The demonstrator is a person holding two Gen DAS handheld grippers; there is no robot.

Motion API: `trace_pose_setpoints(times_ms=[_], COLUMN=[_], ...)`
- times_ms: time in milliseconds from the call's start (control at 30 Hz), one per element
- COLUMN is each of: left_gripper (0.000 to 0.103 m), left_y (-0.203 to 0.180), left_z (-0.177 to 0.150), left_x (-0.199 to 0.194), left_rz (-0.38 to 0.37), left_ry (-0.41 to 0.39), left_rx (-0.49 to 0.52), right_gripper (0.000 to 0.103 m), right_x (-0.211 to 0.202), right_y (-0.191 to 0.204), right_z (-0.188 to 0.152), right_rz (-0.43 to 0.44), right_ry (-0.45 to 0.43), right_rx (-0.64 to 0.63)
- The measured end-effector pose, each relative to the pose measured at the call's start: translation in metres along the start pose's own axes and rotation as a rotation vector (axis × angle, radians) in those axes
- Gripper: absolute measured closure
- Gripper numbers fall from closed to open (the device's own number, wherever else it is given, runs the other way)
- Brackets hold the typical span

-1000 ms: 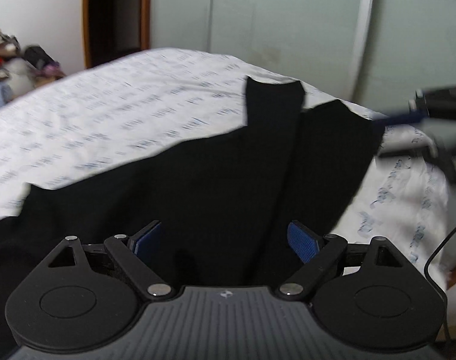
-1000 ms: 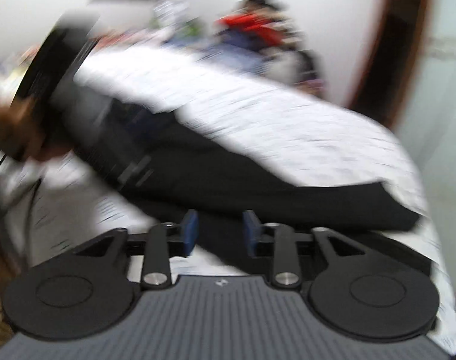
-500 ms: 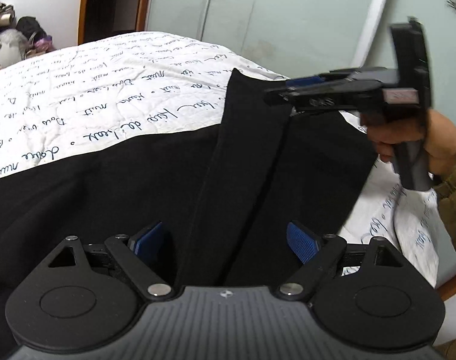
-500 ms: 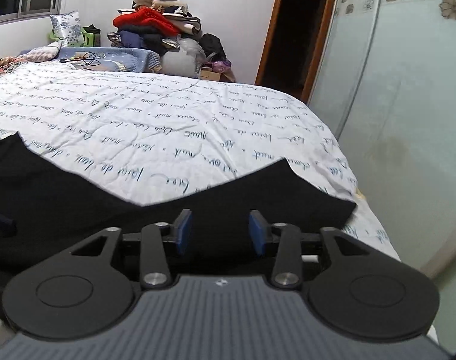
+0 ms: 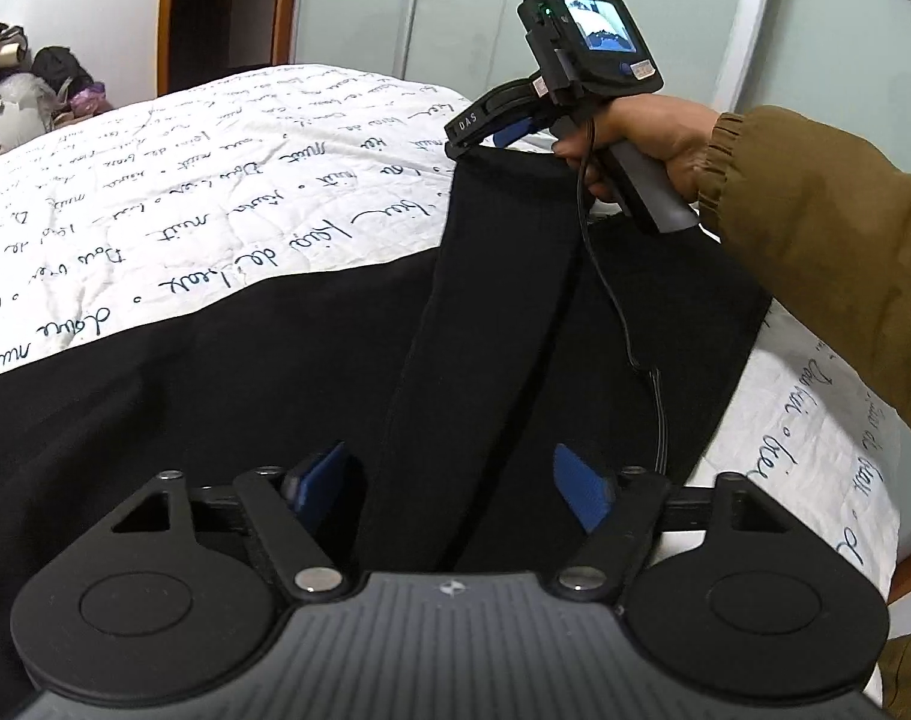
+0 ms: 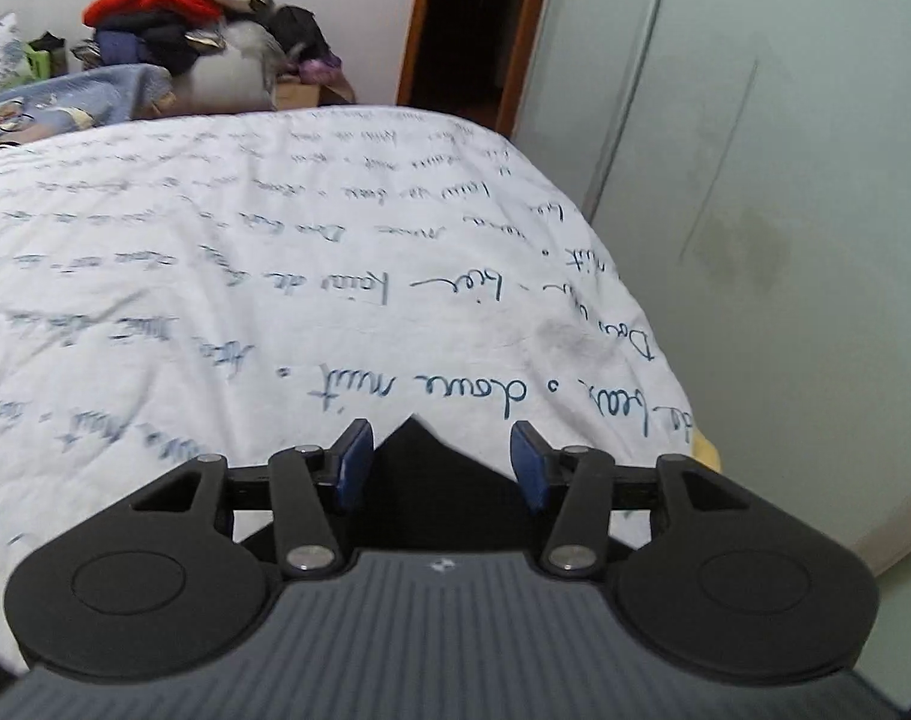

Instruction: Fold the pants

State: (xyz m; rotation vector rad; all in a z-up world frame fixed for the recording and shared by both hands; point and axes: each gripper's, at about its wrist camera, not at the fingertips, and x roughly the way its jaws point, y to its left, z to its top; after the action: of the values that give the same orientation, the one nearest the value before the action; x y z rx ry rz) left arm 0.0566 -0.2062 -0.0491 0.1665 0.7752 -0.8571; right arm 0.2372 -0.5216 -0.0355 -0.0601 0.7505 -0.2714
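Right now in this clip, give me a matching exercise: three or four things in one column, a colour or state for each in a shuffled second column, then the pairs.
Things:
1. pants
2. bedspread
3. left gripper
4. sleeve

Colour or state:
A. open, with dark fabric between the fingers
B. olive brown
C. black, one leg end lifted off the bed
D. white with blue handwriting

Pairs: 1-C, 2-D, 3-A, 4-B

The left gripper [image 5: 455, 489] and right gripper [image 6: 442, 467] both have fingers spread apart, right hand [image 5: 653, 141] gripping its handle.
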Motion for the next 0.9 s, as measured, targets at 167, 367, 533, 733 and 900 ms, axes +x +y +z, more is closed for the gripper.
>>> trace_pose_setpoints(times_ms=[167,367,533,733,900], left_gripper=[0.066,0.075,0.083,0.084,0.084], left_y=[0.006,0.006,0.007,0.002,-0.004], left_z=[0.003,0.002,0.001,-0.002,-0.006], left_x=[0.002,0.001,-0.002,-0.007,-0.012], left_rz=[0.019,0.004,-0.026,-0.046,-0.049], left_ry=[0.003,0.001,0.000,-0.004,-0.010], left_rx=[-0.031,-0.042,-0.068,-0.060,-0.039], right_gripper=[0.099,0.099,0.099,0.099,0.099], right_x=[0.001,-0.051,-0.100,-0.155,-0.190], right_y=[0.004,-0.008,-0.035,-0.072,-0.099], right_z=[0.001,-0.004,-0.012,-0.042,-0.076], right_rz=[0.032,0.037,0.055,0.059,0.052], right_ry=[0.026,-0.090,-0.178,-0.254,-0.281], right_rx=[-0.025,-0.003,0.067,0.192,0.300])
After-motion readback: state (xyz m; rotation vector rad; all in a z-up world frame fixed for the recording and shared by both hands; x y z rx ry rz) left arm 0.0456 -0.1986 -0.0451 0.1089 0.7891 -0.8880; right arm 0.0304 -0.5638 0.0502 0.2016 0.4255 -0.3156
